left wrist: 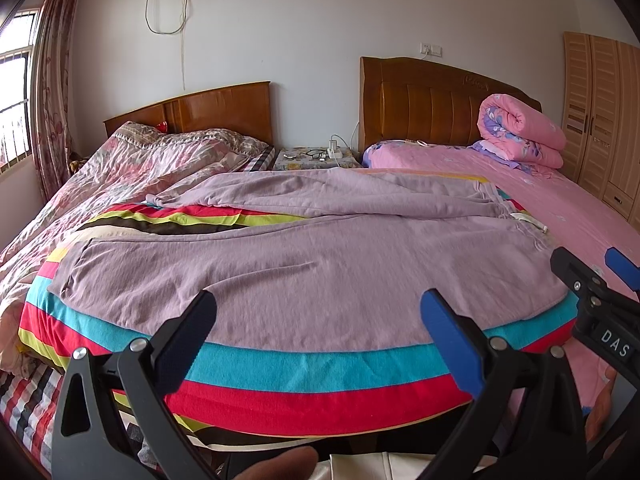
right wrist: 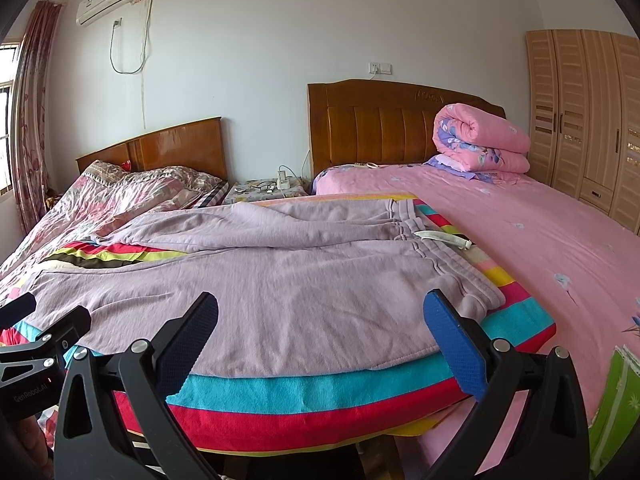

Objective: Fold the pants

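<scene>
Lilac sweatpants (left wrist: 312, 264) lie spread flat on a striped blanket (left wrist: 304, 368), legs pointing left, waistband with white drawstring (right wrist: 444, 238) at the right. The two legs are apart, the far one slightly rumpled. My left gripper (left wrist: 320, 332) is open and empty, hovering just before the near edge of the pants' middle. My right gripper (right wrist: 324, 334) is open and empty, just before the near edge by the waistband (right wrist: 472, 300). Each gripper shows at the edge of the other's view.
The striped blanket (right wrist: 320, 396) lies over a board between two beds. A floral quilt bed (left wrist: 120, 172) is left, a pink bed (right wrist: 540, 240) with a rolled pink quilt (right wrist: 480, 140) right. A nightstand (left wrist: 316, 158) stands behind, a wardrobe (right wrist: 584, 112) far right.
</scene>
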Demonstrator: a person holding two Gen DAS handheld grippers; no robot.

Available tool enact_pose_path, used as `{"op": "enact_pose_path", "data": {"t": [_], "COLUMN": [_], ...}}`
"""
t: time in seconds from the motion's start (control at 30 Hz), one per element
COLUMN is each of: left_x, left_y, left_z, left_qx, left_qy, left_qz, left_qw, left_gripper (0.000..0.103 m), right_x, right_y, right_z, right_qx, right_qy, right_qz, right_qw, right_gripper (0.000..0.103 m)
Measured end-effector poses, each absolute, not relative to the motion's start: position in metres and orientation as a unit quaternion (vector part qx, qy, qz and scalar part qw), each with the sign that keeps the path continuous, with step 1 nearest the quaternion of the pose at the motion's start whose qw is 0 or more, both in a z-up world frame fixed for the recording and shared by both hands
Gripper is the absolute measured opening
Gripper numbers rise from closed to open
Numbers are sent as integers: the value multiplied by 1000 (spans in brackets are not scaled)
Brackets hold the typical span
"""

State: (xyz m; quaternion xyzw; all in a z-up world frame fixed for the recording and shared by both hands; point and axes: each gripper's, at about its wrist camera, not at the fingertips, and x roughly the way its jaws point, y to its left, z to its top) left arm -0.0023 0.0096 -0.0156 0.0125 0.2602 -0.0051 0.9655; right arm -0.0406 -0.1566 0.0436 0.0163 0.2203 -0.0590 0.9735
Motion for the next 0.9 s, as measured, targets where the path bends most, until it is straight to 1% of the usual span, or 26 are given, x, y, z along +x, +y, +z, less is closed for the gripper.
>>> {"op": "enact_pose_path", "data": {"t": [0.43,0.6,0.7,0.8,0.9], "left_x": [-10,-4,1,12,23], "left_y": [6,7,11,9,11], "left_z": [-15,-12,-15,-29,-32], "left_qx": [20,23,8,-2,-9], "left_qy": [266,288,298,332,329], "left_qz": [8,6,-2,-54,-52], "left_qw": [964,957,955,942,943], "left_gripper": [102,102,102,102,102], "right_x": [-42,-41,-30,-7,33], "right_y": [-155,-159,-168,-176,-186], "right_z": [39,35,38,37,40], "right_qx": [21,24,24,17,13], "right_qy": [224,230,234,237,265], "right_qz": [-60,-65,-67,-35,-6], "right_qw": [972,971,970,971,964], "right_gripper": [99,99,99,99,99]}}
